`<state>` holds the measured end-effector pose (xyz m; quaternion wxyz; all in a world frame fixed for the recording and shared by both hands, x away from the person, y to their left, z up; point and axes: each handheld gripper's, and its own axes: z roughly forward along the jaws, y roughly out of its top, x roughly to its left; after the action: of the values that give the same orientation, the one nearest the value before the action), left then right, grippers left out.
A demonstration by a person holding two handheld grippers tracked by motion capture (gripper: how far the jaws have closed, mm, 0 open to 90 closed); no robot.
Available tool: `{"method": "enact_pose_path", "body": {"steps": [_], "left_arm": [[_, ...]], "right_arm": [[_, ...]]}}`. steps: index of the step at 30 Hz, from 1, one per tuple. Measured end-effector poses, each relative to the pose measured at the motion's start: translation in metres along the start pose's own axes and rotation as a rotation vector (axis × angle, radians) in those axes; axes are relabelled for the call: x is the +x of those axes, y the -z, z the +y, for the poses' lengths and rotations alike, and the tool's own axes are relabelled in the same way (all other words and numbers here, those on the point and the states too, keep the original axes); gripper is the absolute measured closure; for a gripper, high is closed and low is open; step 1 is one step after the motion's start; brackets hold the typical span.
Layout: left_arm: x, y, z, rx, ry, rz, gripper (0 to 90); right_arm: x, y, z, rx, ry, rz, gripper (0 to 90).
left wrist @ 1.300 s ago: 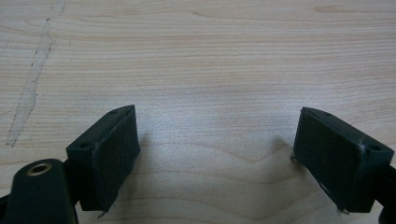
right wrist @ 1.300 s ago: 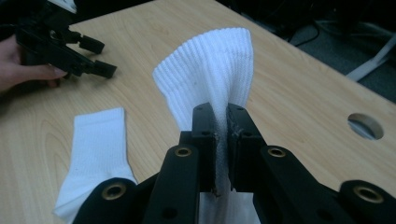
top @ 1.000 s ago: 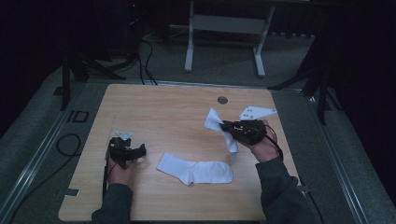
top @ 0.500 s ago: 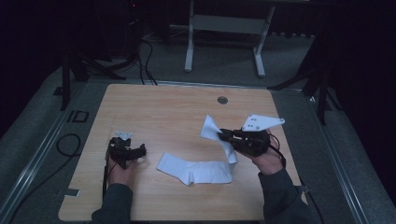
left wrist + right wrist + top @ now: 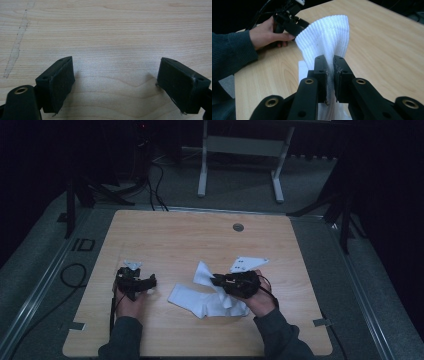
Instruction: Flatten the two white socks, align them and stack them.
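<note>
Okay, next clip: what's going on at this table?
A person is handling two white socks with a hand-held gripper in each hand. The right hand-held gripper is clamped on the held sock, carrying it above the flat sock lying on the wooden table. The left hand-held gripper rests open over bare wood, holding nothing.
</note>
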<state>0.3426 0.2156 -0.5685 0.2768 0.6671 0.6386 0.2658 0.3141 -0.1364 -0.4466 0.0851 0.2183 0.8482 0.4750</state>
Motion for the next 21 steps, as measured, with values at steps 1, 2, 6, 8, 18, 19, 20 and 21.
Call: {"method": "enact_pose_path", "body": {"steps": [1, 2, 6, 8, 18, 19, 20, 21], "left_arm": [[0.000, 0.000, 0.000, 0.000, 0.000, 0.000, 14.0], [-0.001, 0.000, 0.000, 0.000, 0.004, 0.004, 14.0], [-0.002, 0.003, -0.003, -0.001, 0.005, 0.006, 14.0], [-0.002, 0.004, -0.004, 0.000, -0.001, -0.003, 14.1], [-0.005, 0.010, -0.004, 0.024, -0.035, -0.033, 24.1], [-0.005, 0.011, -0.004, 0.027, -0.038, -0.039, 25.4], [-0.005, 0.012, -0.004, 0.029, -0.043, -0.043, 27.0], [-0.006, 0.012, -0.004, 0.030, -0.047, -0.046, 28.6]], "right_arm": [[0.001, -0.005, -0.001, 0.003, -0.001, 0.007, 81.8], [0.002, -0.009, -0.001, 0.009, 0.005, 0.005, 81.7], [0.010, -0.026, -0.004, 0.047, 0.036, -0.042, 81.7], [0.015, -0.034, -0.006, 0.065, 0.046, -0.044, 81.7], [0.024, -0.074, -0.013, 0.148, 0.016, -0.026, 81.7], [0.023, -0.078, -0.014, 0.159, 0.005, -0.024, 81.8], [0.023, -0.081, -0.015, 0.169, -0.010, -0.023, 81.7], [0.022, -0.085, -0.016, 0.177, -0.018, -0.023, 81.8]]}}
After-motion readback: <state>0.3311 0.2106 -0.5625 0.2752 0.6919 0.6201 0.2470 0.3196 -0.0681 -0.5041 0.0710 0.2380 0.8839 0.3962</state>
